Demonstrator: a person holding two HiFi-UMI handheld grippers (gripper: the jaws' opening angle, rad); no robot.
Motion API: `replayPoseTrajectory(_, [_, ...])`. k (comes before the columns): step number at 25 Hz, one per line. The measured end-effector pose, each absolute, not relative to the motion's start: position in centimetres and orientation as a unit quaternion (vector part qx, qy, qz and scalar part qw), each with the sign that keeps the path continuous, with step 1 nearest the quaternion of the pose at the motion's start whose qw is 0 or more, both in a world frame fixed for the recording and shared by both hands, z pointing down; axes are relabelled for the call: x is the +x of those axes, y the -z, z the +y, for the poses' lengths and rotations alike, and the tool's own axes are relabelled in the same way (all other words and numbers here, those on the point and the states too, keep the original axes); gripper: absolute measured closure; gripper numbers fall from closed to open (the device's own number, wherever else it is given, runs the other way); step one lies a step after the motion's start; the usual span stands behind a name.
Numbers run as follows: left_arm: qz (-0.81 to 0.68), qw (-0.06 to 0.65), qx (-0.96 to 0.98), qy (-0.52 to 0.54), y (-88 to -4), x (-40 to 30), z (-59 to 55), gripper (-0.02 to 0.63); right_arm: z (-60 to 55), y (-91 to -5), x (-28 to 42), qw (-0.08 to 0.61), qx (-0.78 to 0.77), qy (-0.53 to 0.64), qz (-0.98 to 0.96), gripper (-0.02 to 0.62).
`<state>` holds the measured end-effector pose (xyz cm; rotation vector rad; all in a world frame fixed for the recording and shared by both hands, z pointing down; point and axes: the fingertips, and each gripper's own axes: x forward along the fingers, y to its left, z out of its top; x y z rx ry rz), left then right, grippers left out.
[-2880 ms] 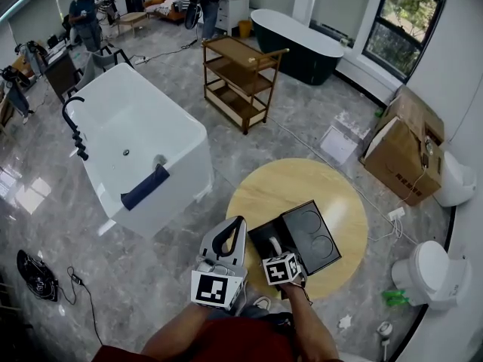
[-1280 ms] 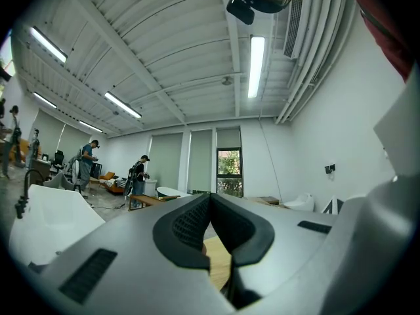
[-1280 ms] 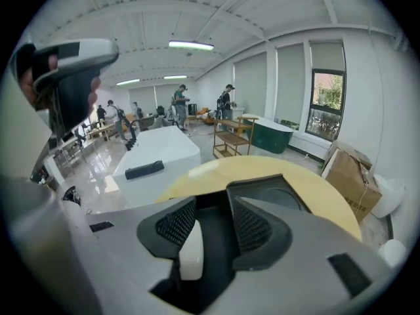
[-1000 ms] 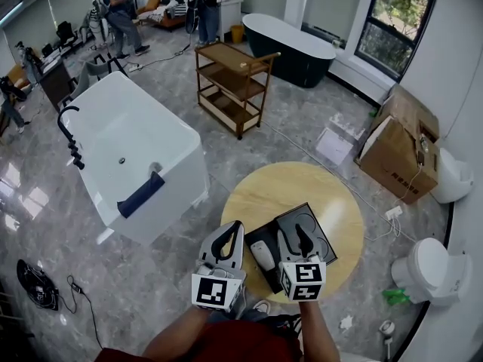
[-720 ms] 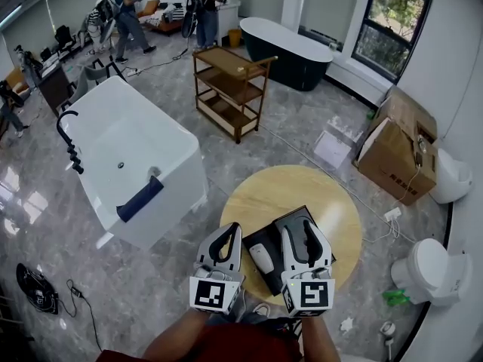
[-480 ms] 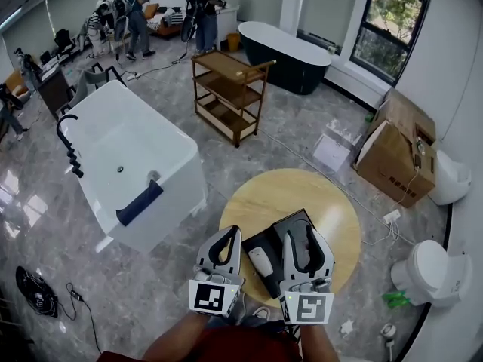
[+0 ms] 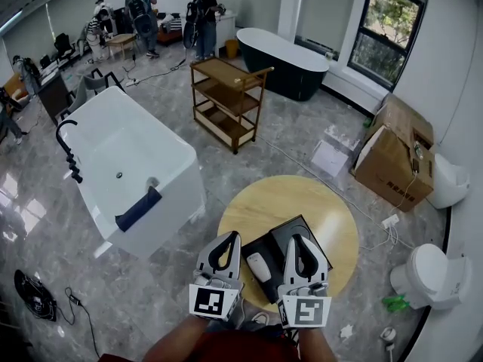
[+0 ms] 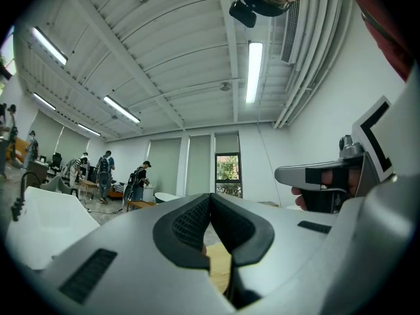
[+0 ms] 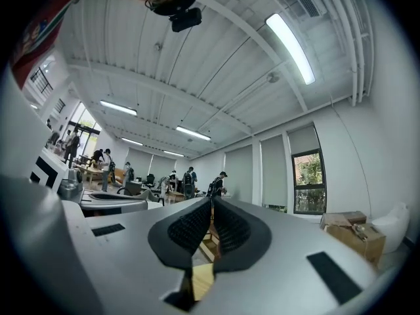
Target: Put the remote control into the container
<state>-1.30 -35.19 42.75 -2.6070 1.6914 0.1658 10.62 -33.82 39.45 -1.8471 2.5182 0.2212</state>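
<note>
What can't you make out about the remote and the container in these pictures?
Head view: the right gripper, its jaws closing on nothing, hides part of the right half of the container.
Head view: the remote control is too small for its buttons to be told.
Both gripper views: aimed toward the ceiling, with the jaws filling the lower frame, so remote and container cannot be made out.

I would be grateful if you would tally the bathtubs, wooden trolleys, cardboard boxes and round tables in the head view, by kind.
Bathtubs: 2, a white bathtub and a dark bathtub
Wooden trolley: 1
Cardboard box: 1
Round table: 1
Total: 5
</note>
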Motion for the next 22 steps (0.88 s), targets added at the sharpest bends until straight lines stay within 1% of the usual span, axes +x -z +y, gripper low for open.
replayPoseTrajectory(2, [0.544, 0.016, -0.836, -0.065, -42.3, -1.2, -35.3, 0.591, -33.9, -39.4, 10.8, 0.001, -0.593, -0.073, 0.802, 0.572])
replayPoseTrajectory(5, [0.547, 0.017, -0.832, -0.088, -41.5, -1.1, -35.4, 0.591, -33.9, -39.4, 10.8, -0.004, -0.594, -0.075, 0.801, 0.572])
replayPoseTrajectory(15, [0.544, 0.016, -0.836, -0.067, -42.2, -1.0, -35.3, 0.591, -34.0, -39.3, 11.1, -0.007, -0.597, -0.08, 0.799, 0.574])
replayPoseTrajectory(19, [0.545, 0.019, -0.833, -0.093, -41.1, -0.7, -35.3, 0.591, -34.0, -39.2, 11.4, -0.005, -0.599, -0.081, 0.797, 0.574])
replayPoseTrajectory(22, [0.544, 0.021, -0.835, -0.08, -41.5, -0.6, -35.2, 0.591, -34.0, -39.2, 11.6, -0.003, -0.599, -0.084, 0.796, 0.574])
